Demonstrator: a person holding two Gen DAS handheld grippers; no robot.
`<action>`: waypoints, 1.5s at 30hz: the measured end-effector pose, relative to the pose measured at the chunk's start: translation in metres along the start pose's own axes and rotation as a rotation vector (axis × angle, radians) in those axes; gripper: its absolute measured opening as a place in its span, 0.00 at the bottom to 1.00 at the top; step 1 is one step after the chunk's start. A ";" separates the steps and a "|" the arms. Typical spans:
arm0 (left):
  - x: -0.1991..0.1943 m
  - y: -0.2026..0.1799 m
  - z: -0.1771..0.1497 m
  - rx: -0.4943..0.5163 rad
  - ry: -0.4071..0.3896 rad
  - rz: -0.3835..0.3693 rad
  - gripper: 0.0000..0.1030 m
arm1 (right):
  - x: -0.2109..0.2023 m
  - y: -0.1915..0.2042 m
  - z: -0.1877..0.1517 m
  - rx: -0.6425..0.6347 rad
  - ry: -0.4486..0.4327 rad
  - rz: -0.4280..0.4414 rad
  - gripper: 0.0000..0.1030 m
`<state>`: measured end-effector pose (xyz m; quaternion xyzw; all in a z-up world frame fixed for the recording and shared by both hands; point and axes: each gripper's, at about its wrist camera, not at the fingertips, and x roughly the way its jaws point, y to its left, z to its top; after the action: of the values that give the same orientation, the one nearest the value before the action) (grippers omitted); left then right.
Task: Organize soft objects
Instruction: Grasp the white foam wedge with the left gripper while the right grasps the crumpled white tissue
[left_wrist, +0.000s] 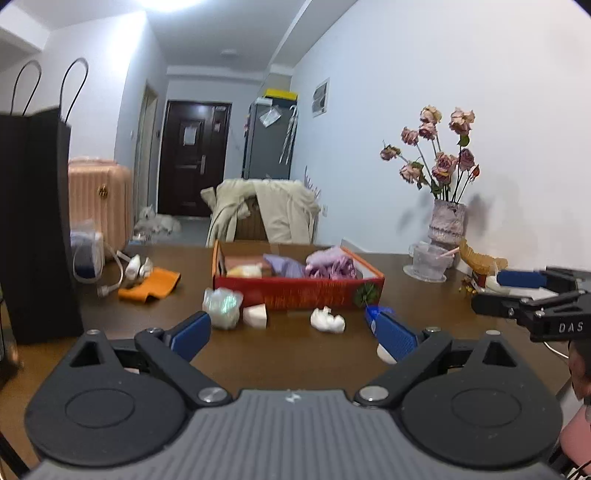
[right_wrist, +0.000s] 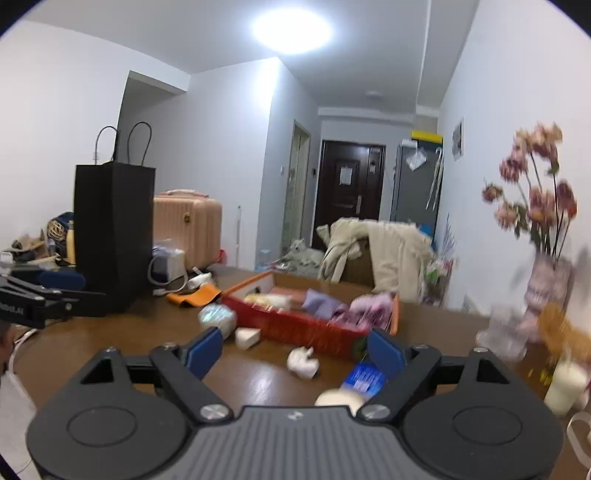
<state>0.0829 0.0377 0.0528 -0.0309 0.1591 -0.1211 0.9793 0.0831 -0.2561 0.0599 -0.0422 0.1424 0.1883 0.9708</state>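
Left gripper (left_wrist: 293, 334): jaws wide apart, holding nothing.
Soft objects: iridescent bundle (left_wrist: 221, 307), white wedge (left_wrist: 255, 315), white toy (left_wrist: 327, 319), at twelve o'clock before the red box (left_wrist: 295, 291).
Right gripper (right_wrist: 295, 349): spread wide, holding nothing.

This is a lived-in home, an apartment's dining area opening onto an entry hall. A dark front door (left_wrist: 194, 158) is closing off the centre background, a pink suitcase (left_wrist: 99, 201) is standing at left, a coat (left_wrist: 266, 210) is hanging over a chair, and wilting roses (left_wrist: 439, 155) are sitting on the wooden table (left_wrist: 280, 354) at right.
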 end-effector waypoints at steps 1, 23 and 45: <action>0.001 0.001 -0.002 0.000 0.008 0.007 0.95 | 0.002 0.000 -0.003 0.000 0.013 0.005 0.83; 0.191 0.019 -0.004 -0.020 0.256 -0.026 0.79 | 0.162 -0.035 -0.019 0.076 0.241 0.008 0.68; 0.320 0.046 -0.005 -0.005 0.369 0.099 0.31 | 0.307 -0.032 -0.028 0.036 0.430 0.070 0.27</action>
<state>0.3866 0.0032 -0.0538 -0.0030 0.3377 -0.0762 0.9382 0.3609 -0.1814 -0.0558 -0.0592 0.3508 0.2058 0.9116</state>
